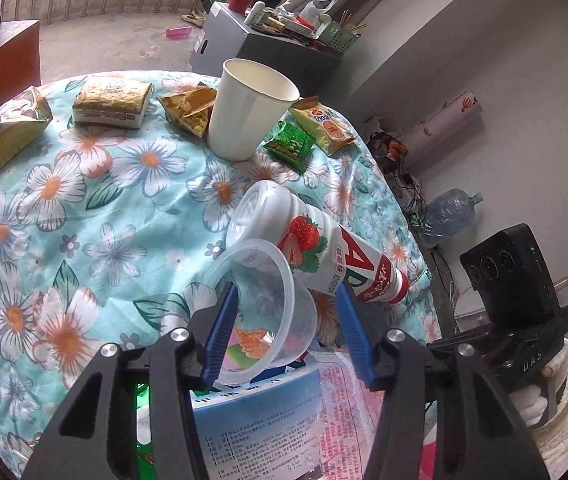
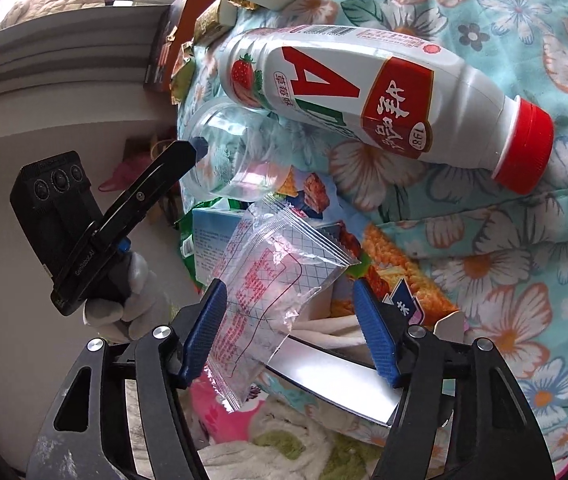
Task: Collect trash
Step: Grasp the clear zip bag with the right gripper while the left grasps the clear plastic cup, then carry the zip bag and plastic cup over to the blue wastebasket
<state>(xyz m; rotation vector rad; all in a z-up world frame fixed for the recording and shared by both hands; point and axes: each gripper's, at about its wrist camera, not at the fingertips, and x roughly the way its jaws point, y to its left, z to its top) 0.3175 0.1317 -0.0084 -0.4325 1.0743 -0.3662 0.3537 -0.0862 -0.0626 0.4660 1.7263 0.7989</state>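
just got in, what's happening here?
Trash pickup off a floral-cloth table. The open left gripper straddles a clear plastic cup lying on its side. The open right gripper has a clear printed plastic bag between its fingers. A strawberry drink bottle lies beside the cup.
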